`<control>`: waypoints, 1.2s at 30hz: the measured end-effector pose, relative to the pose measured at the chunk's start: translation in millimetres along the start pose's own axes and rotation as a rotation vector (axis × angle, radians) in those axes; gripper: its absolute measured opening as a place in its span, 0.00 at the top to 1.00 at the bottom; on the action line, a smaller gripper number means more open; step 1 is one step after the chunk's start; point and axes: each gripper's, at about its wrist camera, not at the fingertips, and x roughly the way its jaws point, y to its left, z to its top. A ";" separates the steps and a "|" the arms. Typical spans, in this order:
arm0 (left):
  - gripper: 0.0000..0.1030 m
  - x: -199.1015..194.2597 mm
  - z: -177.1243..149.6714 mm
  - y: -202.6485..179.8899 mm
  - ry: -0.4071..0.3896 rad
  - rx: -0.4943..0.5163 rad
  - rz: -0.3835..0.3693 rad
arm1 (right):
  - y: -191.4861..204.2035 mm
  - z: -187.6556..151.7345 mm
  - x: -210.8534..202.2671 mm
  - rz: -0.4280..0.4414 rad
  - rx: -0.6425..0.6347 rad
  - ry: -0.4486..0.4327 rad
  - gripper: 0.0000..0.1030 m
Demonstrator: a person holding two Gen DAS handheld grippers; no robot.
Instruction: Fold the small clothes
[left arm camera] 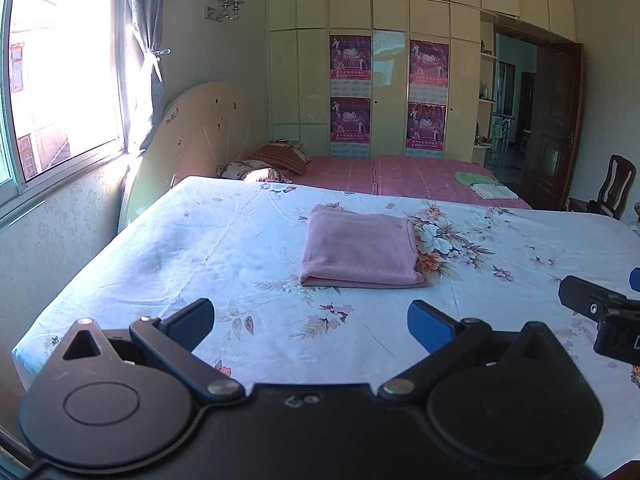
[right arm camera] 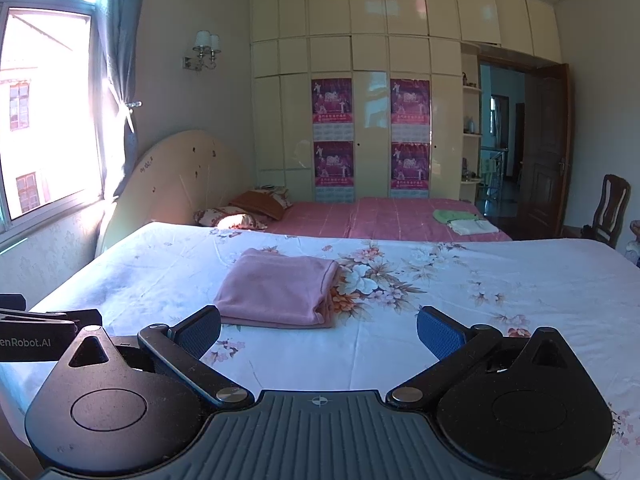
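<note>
Cloth point(left arm camera: 360, 250) lies folded into a neat pink rectangle on the floral sheet point(left arm camera: 200, 240), well ahead of both your grippers, so this piece looks finished. Your left gripper point(left arm camera: 310, 322) is spread wide and holds nothing; your right gripper point(right arm camera: 318, 330) is likewise released and empty, hanging just short of the near edge of the fold. Both sit low over the bed, apart from the fabric, probably because nothing needs pinning now. More pieces point(right arm camera: 460, 222) wait on the far pink bed point(right arm camera: 380, 216), likely your next targets.
</note>
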 end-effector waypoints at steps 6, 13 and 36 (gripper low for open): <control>0.00 0.9 0.2 1.0 0.002 0.004 -0.005 | -1.3 -2.0 2.1 -0.007 -0.002 0.009 0.00; 0.00 1.2 0.4 0.9 0.004 0.003 -0.006 | -0.6 -1.9 1.9 -0.009 -0.002 0.010 0.00; 0.00 5.5 3.4 1.7 0.001 0.004 0.003 | 2.8 -2.2 13.7 0.002 -0.005 0.022 0.00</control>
